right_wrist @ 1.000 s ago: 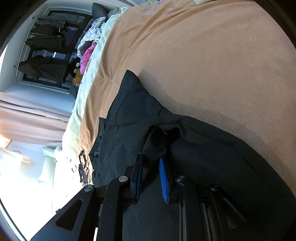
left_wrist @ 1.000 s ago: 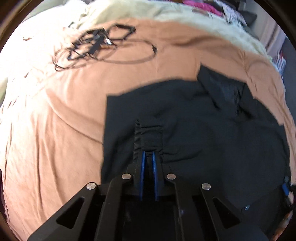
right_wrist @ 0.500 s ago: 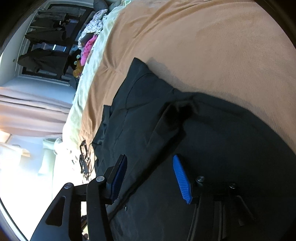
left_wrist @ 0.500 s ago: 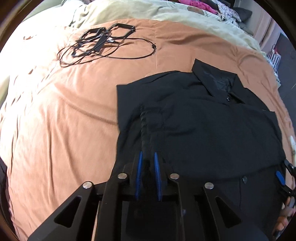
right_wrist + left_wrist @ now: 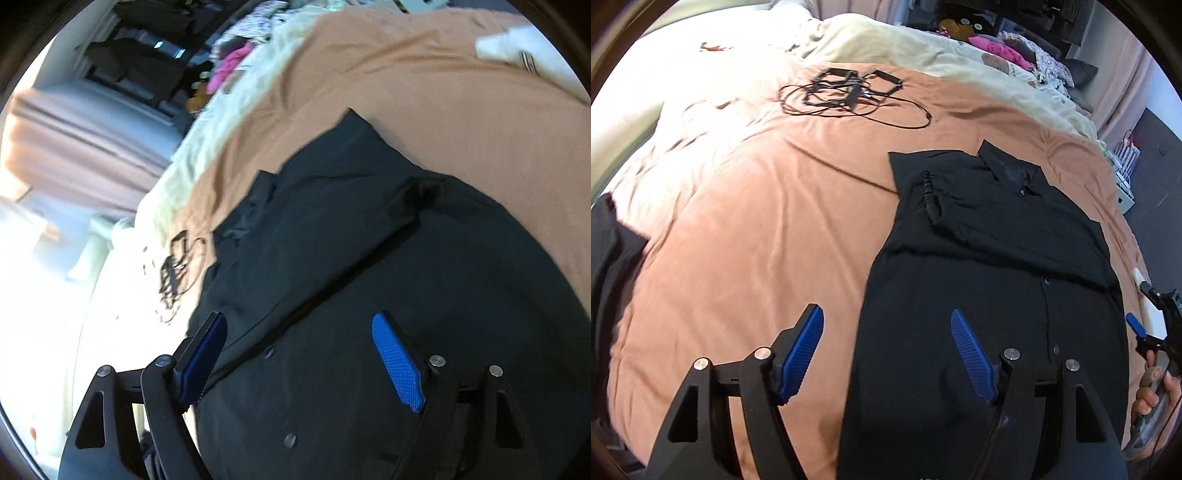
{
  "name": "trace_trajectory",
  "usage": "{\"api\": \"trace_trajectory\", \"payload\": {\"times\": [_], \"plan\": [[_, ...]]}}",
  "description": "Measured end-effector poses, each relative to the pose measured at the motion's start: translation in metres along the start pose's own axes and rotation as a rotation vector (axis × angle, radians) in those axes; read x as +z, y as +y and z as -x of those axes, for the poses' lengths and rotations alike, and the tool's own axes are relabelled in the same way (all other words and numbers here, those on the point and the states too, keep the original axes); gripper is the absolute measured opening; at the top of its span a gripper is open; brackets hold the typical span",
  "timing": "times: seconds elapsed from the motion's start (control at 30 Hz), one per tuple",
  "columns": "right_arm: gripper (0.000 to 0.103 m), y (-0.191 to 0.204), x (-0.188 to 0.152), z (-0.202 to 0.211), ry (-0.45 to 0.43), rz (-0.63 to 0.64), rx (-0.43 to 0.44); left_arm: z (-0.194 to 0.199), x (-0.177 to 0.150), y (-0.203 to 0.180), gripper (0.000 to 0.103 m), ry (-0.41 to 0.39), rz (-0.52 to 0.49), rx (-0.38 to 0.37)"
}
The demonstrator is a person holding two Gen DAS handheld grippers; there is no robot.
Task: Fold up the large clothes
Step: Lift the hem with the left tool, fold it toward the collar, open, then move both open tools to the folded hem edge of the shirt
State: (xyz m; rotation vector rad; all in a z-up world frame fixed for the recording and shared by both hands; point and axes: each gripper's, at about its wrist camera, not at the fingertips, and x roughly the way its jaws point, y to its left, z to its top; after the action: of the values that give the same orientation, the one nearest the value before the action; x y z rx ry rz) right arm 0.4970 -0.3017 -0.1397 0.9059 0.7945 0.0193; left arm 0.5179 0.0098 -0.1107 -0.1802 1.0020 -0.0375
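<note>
Black shirt [image 5: 997,280] lies flat on the orange blanket [image 5: 757,229], collar [image 5: 1008,166] at the far end, button placket running down the front. Both sleeves are folded in across the chest; the L sleeve's gathered cuff [image 5: 932,199] sits on the upper chest, near the shoulder edge.

L gripper [image 5: 886,354]: jaws spread wide, nothing between the blue pads [image 5: 971,354]. It hangs above the shirt's L edge; one pad over blanket, the other over black fabric. Can't tell if either touches the cloth.

R gripper [image 5: 299,354]: also spread wide, holding nothing. It sits over the lower front of the shirt [image 5: 351,295], w/ buttons [image 5: 290,439] visible between and below the pads. R wrist view is blurred, so fine detail is hard to read. The folded sleeve shows there as a ridge crossing the chest diagonally.

In the L wrist view, the R gripper [image 5: 1156,325] shows at the far R edge, just beside the shirt's R side, w/ the person's hand [image 5: 1156,391] on its handle.

Elsewhere on the bed: a tangle of black cables [image 5: 849,92] on the blanket well beyond the shirt, a cream duvet [image 5: 923,48] past that, and pink and patterned clothes [image 5: 1001,48] piled at the far side. Dark fabric [image 5: 609,258] shows at the L edge of the L wrist view.
</note>
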Motion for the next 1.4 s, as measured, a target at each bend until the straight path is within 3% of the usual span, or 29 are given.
{"api": "trace_trajectory", "payload": {"times": [0.17, 0.33, 0.5, 0.8, 1.03, 1.13, 1.3, 1.4], "plan": [[0.086, 0.004, -0.034, 0.055, -0.023, 0.121, -0.042, 0.049, -0.029, 0.018, 0.072, -0.052, 0.009, -0.005], [0.086, -0.008, -0.057, 0.107, -0.044, 0.16, -0.078, 0.084, -0.062, 0.036, 0.072, -0.079, 0.015, -0.002], [0.086, -0.023, -0.072, 0.154, -0.068, 0.216, -0.13, 0.1, -0.089, 0.043, 0.072, -0.086, 0.028, -0.018], [0.086, -0.042, -0.094, 0.227, -0.104, 0.28, -0.15, 0.121, -0.133, 0.038, 0.072, -0.094, -0.006, -0.038], [0.086, -0.063, -0.111, 0.253, -0.085, 0.328, -0.168, 0.129, -0.169, 0.04, 0.072, -0.09, -0.009, -0.036], [0.086, -0.078, -0.119, 0.261, -0.066, 0.347, -0.175, 0.124, -0.18, 0.044, 0.061, -0.069, 0.009, -0.051], [0.082, -0.108, -0.132, 0.263, -0.03, 0.336, -0.174, 0.115, -0.203, 0.045, 0.058, -0.046, 0.015, -0.066], [0.078, -0.121, -0.14, 0.258, 0.011, 0.324, -0.152, 0.104, -0.211, 0.048, 0.048, -0.014, 0.028, -0.07]]}}
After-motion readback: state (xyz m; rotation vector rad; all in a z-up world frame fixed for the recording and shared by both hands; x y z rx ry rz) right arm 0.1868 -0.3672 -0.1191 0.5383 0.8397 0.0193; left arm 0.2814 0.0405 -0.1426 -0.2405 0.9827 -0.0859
